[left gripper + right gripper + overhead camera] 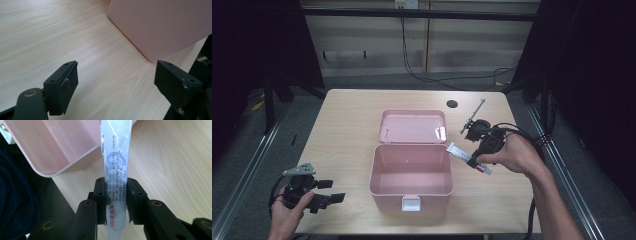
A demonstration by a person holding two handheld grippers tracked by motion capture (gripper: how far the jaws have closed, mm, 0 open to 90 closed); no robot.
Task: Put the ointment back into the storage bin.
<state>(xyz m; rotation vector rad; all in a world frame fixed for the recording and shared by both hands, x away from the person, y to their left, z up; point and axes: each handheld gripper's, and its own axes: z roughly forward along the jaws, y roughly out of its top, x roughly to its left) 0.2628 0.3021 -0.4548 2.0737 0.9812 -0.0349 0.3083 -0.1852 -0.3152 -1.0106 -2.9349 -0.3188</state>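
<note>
An open pink box sits mid-table, its lid laid back flat behind it. My right gripper hovers just right of the box, shut on a white ointment tube that pokes toward the box rim. In the right gripper view the tube runs up between the pads, with blue and red print on it, reaching the pink box wall. My left gripper rests at the table's front left, open and holding nothing. The left gripper view has its jaws wide apart over bare wood, the box corner ahead.
A round cable hole lies at the back right of the table. A white latch hangs on the box's front. Black cables trail across the floor behind the table. Dark frames stand on both sides.
</note>
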